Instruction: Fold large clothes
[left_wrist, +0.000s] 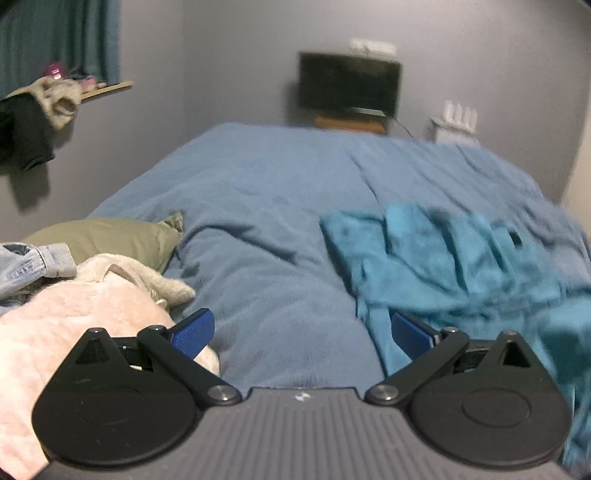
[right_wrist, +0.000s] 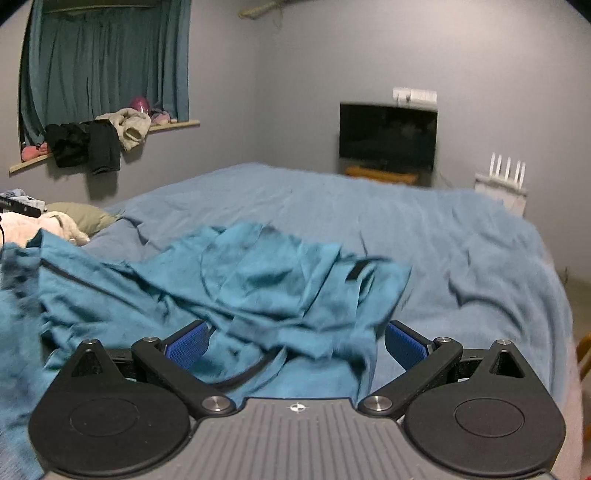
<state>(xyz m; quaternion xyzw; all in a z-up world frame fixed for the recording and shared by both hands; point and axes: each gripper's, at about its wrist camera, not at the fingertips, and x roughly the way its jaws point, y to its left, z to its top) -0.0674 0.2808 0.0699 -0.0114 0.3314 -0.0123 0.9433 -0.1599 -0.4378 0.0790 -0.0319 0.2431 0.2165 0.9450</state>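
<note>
A large teal garment (right_wrist: 236, 288) lies crumpled on the blue bedspread (right_wrist: 443, 229). In the left wrist view the garment (left_wrist: 461, 258) is at the right. My right gripper (right_wrist: 295, 343) is open, its blue pads (right_wrist: 186, 347) spread wide just above the garment's near folds. My left gripper (left_wrist: 301, 332) is open and empty over bare bedspread (left_wrist: 266, 206), with the garment's edge beside its right pad (left_wrist: 412, 334).
A pile of clothes lies at the left: a pink fleece (left_wrist: 74, 332), denim (left_wrist: 26, 266) and an olive pillow (left_wrist: 110, 236). A TV (right_wrist: 388, 136) stands against the far wall. Clothes hang on a window sill (right_wrist: 92, 144).
</note>
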